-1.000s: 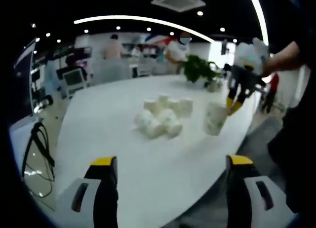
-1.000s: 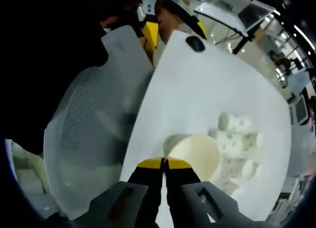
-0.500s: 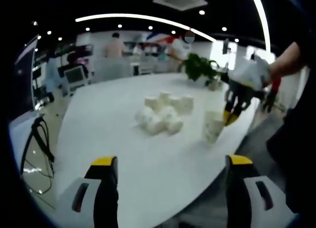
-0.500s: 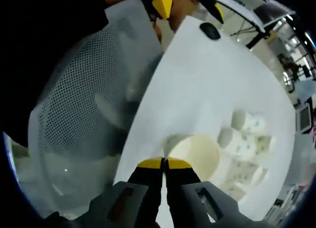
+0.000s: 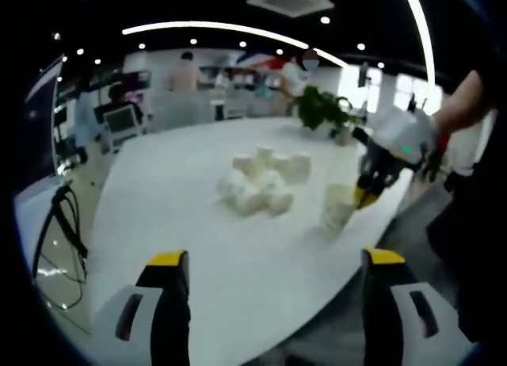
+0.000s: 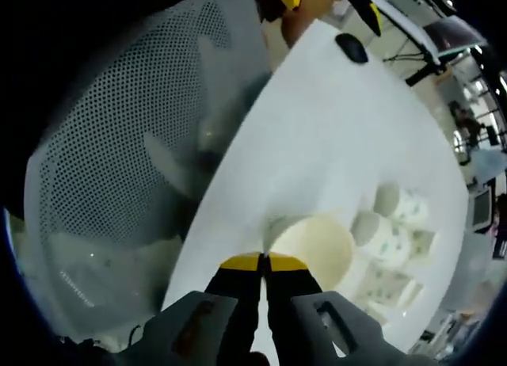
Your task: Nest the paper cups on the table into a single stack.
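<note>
A loose pile of white paper cups [image 5: 261,184] lies on the white table [image 5: 174,207], some on their sides. My right gripper [image 5: 366,196] comes in from the right, shut on the rim of one upright paper cup [image 5: 337,207] close to the table's near right edge. In the right gripper view the yellow-tipped jaws [image 6: 264,261] pinch that cup's rim, its open mouth [image 6: 317,251] facing me, with the pile [image 6: 392,231] just beyond. Whether the cup's base touches the table I cannot tell. My left gripper [image 5: 275,259] hangs open over the near edge, holding nothing.
A white mesh chair [image 6: 111,160] stands right beside the table edge under my right gripper. A black mouse [image 6: 348,47] lies on the table [image 6: 317,128]. A green plant [image 5: 317,108] sits at the far end. People and desks stand in the background.
My right gripper has carried the held cup down and slightly left, closer to the tabletop. The left gripper has stayed open and still.
</note>
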`<state>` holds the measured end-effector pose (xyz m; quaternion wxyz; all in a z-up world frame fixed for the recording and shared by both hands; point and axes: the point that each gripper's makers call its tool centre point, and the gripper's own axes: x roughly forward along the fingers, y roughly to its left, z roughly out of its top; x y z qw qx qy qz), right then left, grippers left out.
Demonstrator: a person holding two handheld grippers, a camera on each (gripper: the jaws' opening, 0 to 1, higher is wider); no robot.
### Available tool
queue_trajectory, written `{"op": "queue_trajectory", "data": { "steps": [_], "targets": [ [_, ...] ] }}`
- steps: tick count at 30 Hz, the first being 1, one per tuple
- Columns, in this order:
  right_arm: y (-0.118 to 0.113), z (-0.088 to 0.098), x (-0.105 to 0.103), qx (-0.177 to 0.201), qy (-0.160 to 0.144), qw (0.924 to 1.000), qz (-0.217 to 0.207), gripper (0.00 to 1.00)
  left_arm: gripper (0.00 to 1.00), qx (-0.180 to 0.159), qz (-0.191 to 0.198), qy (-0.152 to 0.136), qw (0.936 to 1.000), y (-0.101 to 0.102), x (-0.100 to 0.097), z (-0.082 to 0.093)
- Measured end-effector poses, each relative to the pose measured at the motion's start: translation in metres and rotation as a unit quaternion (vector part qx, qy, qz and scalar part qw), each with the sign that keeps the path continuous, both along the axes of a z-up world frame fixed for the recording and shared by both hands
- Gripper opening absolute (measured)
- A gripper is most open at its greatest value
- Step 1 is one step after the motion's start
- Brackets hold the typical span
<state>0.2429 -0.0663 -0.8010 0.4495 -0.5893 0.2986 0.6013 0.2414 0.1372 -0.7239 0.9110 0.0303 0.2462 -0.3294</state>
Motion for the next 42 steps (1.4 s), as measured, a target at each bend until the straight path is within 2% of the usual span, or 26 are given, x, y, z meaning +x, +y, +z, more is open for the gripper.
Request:
{"op": "queue_trajectory", "data": {
  "steps": [14, 18, 20, 25, 35, 42],
  "targets": [
    [0.003, -0.003, 0.005, 0.007, -0.021, 0.9996, 0.018, 0.00, 0.89, -0.009, 0.006, 0.004, 0.9999, 0.003, 0.000, -0.002],
    [0.003, -0.004, 0.005, 0.008, -0.021, 0.9997, 0.013, 0.06, 0.89, -0.012, 0.007, 0.006, 0.9999, 0.002, -0.001, -0.001],
    [0.003, -0.005, 0.004, 0.009, -0.011, 0.9999, -0.003, 0.08, 0.89, -0.010, 0.005, 0.005, 0.9999, 0.001, -0.001, -0.001],
    [0.001, -0.004, 0.005, 0.007, -0.018, 0.9998, -0.001, 0.12, 0.89, -0.019, 0.012, 0.005, 0.9997, 0.003, 0.001, 0.001],
    [0.007, 0.011, 0.004, 0.037, -0.023, 0.9990, -0.003, 0.19, 0.89, -0.018, 0.013, 0.004, 0.9998, 0.005, 0.001, 0.002],
    [0.005, 0.024, 0.005, 0.052, -0.040, 0.9978, -0.010, 0.22, 0.89, -0.020, 0.012, 0.003, 0.9997, 0.003, 0.002, 0.003]
  ]
}}
